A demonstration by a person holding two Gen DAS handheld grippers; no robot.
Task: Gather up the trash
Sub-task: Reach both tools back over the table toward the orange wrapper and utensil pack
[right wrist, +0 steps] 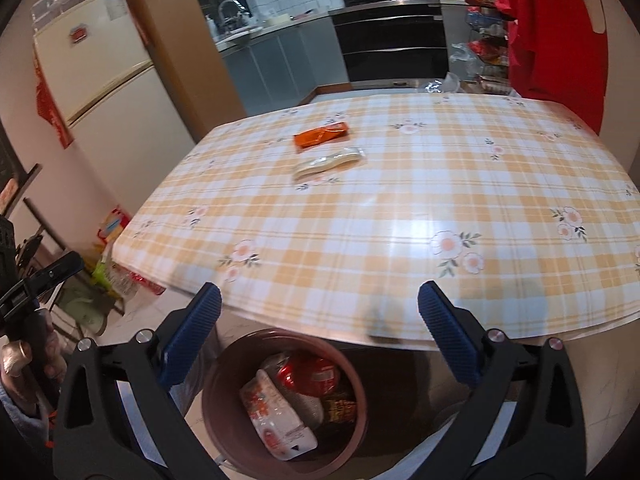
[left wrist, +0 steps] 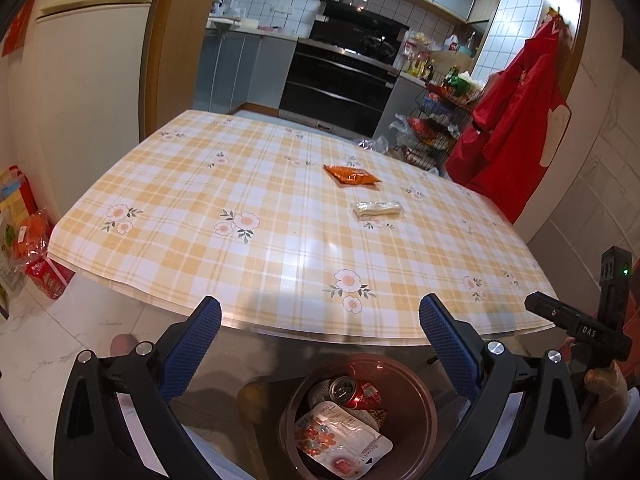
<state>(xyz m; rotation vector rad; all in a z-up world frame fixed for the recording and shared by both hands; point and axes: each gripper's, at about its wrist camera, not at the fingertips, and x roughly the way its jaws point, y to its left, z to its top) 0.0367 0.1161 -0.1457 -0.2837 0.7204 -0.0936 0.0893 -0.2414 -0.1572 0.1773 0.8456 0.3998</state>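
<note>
A brown round bin stands on the floor below the table's near edge. Inside lie a red can, a white flowered pouch and a dark wrapper. On the checked tablecloth rest an orange wrapper and a pale clear wrapper. My left gripper hangs open above the bin with nothing between its blue pads. My right gripper is open wide over the bin, also empty. The right gripper's body shows at the left view's right edge.
A cream fridge stands to the left, with bags on the floor beside it. Beyond the table are a black oven, a wire rack of snacks and a hanging red garment.
</note>
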